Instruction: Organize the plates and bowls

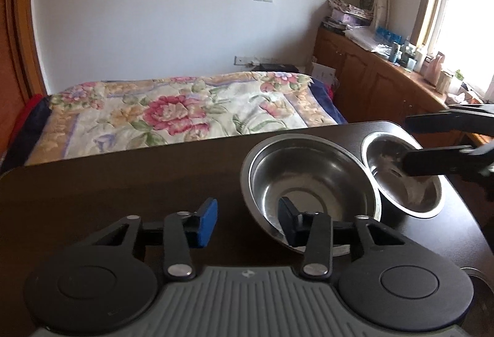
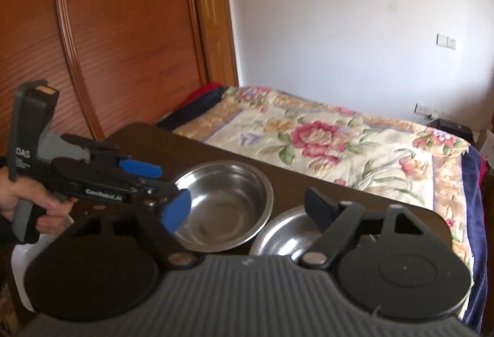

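Left wrist view looks past a bed [image 1: 185, 111] with a floral quilt to a dark surface [image 1: 123, 182] carrying two steel bowls side by side near its right end. The larger bowl [image 1: 308, 179] sits left of the smaller bowl [image 1: 404, 179], rims nearly touching. The left gripper [image 1: 247, 222] has its fingers partly apart straddling the larger bowl's near rim, pads not pressing it. The right gripper [image 1: 410, 142] reaches over the smaller bowl, fingers wide, one above its rim, gripping nothing
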`<state>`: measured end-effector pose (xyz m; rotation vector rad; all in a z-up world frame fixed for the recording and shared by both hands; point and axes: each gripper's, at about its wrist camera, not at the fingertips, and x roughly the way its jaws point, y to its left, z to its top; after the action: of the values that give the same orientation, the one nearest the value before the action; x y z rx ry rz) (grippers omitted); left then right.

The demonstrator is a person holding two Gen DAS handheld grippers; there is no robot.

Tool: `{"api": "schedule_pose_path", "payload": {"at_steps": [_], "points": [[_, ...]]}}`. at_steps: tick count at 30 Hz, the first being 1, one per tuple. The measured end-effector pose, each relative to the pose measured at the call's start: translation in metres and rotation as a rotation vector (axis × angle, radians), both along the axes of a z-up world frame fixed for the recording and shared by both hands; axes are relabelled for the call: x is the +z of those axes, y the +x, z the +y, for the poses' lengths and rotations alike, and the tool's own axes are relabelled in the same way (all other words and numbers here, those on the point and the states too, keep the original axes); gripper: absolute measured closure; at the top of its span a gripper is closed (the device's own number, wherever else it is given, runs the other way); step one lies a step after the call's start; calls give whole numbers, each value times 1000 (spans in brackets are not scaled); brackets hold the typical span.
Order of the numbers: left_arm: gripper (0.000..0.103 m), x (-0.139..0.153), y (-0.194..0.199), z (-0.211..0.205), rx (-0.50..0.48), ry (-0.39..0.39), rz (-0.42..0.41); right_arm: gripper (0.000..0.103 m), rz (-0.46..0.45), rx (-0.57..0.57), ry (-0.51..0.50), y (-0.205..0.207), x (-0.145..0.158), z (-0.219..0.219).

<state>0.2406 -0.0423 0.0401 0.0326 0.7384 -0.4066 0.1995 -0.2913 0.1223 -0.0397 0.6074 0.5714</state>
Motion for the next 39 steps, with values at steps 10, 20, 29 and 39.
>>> {"api": "schedule_pose_path", "payload": {"at_steps": [10,20,29,39], "points": [[78,-6,8,0,-24,-11,21,31,76,25,-37,25,-14,20],[82,-14,8,-1,-19,-17,9,43,116,46,-108,39,-21,39],[82,-15,6,3,-8,-37,-4,80,144,63,-193,40,-31,51],[82,9,-21,7,-9,-67,-99,90,99,31,-112,31,-20,40]]}}
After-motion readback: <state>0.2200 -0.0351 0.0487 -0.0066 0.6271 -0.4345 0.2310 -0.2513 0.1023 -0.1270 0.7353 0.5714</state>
